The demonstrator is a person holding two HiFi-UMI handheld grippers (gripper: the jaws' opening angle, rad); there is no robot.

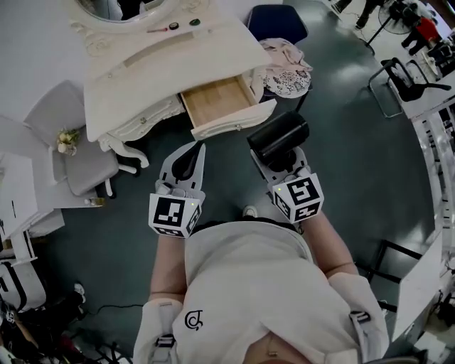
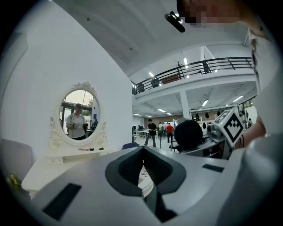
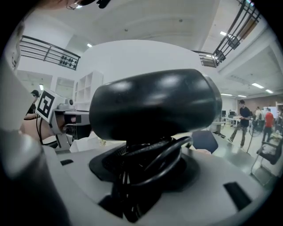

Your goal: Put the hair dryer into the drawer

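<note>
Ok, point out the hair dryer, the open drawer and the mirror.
hair dryer (image 1: pixel 279 135), head view, on its black barrel.
open drawer (image 1: pixel 213 101), head view, on its bare wooden bottom.
mirror (image 2: pixel 81 100), left gripper view, on its glass.

In the head view we find the dressing table (image 1: pixel 163 64) at eleven o'clock, its mirror (image 1: pixel 121 8) at the far edge and a few small items (image 1: pixel 174 26) on the top just before it. The drawer (image 1: pixel 219 101) stands pulled out of the table's near side, at twelve o'clock from us. A chair (image 1: pixel 82 160) sits at the table's seven o'clock. A heap of cloth (image 1: pixel 286 67) lies at the drawer's two o'clock, with another chair (image 1: pixel 277 21) behind it. The hair dryer (image 1: pixel 279 135), in the right gripper (image 1: pixel 276 160), is near the drawer's four o'clock; the left gripper (image 1: pixel 193 151) is at its seven o'clock, at the hair dryer's nine
</note>
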